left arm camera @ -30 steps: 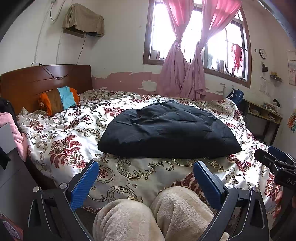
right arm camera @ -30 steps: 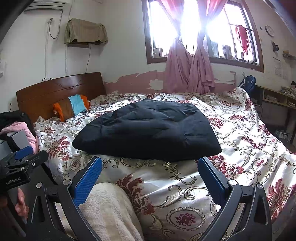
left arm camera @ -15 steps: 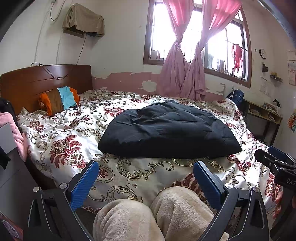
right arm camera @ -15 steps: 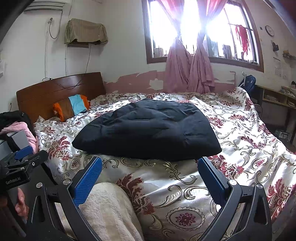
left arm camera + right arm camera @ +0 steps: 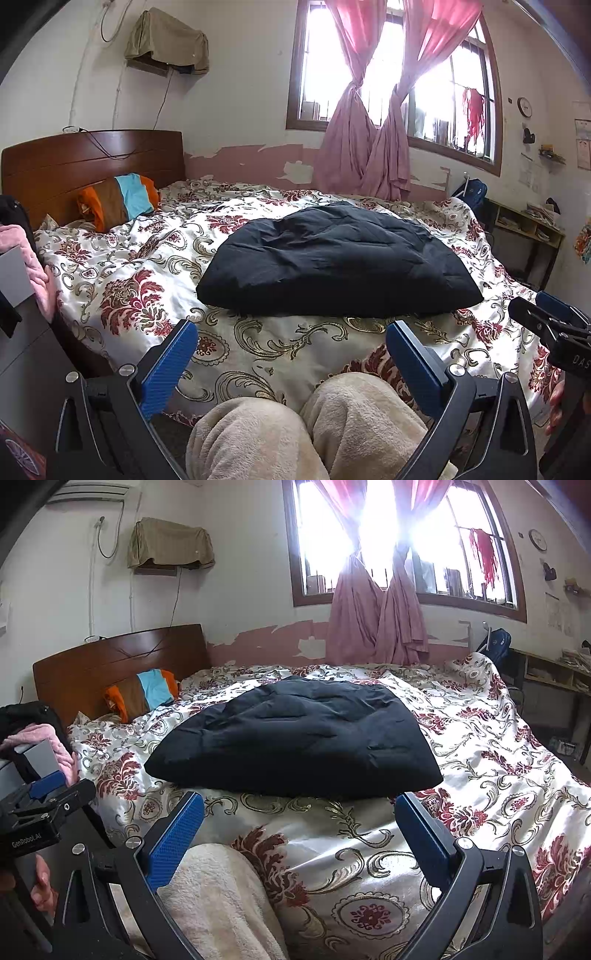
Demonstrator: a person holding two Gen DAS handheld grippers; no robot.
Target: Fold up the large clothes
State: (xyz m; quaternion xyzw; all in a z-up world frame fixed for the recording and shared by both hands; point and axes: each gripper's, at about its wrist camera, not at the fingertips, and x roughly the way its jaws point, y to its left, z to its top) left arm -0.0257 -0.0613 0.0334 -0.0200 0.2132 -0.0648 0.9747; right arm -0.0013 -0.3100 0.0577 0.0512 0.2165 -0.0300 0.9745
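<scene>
Left wrist view: the left claw [image 5: 291,354] hangs low at the near edge of the bed [image 5: 258,347], its blue fingers [image 5: 168,367] spread wide with nothing between them. Right below sit the person's knees in cream fleece trousers [image 5: 314,428]. Out ahead, the black padded garment [image 5: 340,260] lies in a folded mound in the middle of the floral bedspread [image 5: 129,266], well apart from the claw. A striped pillow [image 5: 118,199] leans against the wooden headboard [image 5: 92,162], and pink curtains [image 5: 369,147] hang knotted at the window. At the right edge, the right claw [image 5: 554,328] pokes in side-on; its state can't be read from here.

Right wrist view: the right claw [image 5: 299,830] is spread wide too, holding nothing, aimed over the bedspread [image 5: 498,775] at the same black padded garment [image 5: 295,738], whose near edge lies just beyond the fingertips. One fleece-covered knee [image 5: 218,897] fills the lower left. The left claw [image 5: 48,805] shows at the left edge, beside a pink towel [image 5: 48,738].
</scene>
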